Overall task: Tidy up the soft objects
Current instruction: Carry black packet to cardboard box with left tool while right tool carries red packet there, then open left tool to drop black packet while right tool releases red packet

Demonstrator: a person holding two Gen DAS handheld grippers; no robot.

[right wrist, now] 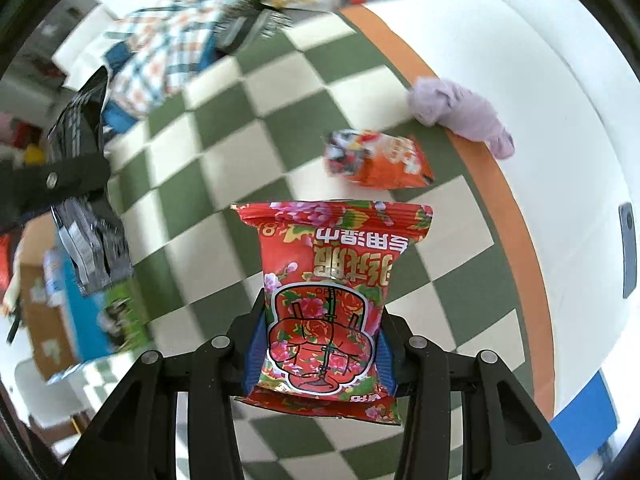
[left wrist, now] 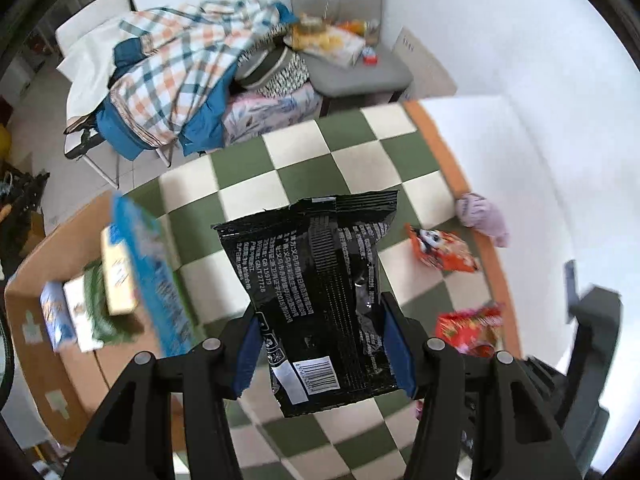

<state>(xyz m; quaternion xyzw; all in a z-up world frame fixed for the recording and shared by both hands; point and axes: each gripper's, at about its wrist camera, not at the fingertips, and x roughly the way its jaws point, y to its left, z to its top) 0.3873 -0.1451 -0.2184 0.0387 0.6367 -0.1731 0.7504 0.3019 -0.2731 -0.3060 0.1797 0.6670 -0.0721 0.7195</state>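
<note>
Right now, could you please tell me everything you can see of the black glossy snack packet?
The black glossy snack packet is a crinkled foil pouch with white print and a white barcode label near its lower end. It hangs lifted above the green-and-cream checkered mat, clamped at both side edges by the blue pads of the left gripper. Its sealed top edge points away from the camera.

The black packet (left wrist: 320,300) is glossy plastic film with glare spots; the red floral packet (right wrist: 328,300) is shiny printed film too. The fingers (left wrist: 394,344) look like matt black plastic with blue pads. The lilac cloth (right wrist: 460,116) looks soft, the box (left wrist: 36,300) plain brown cardboard.
</note>
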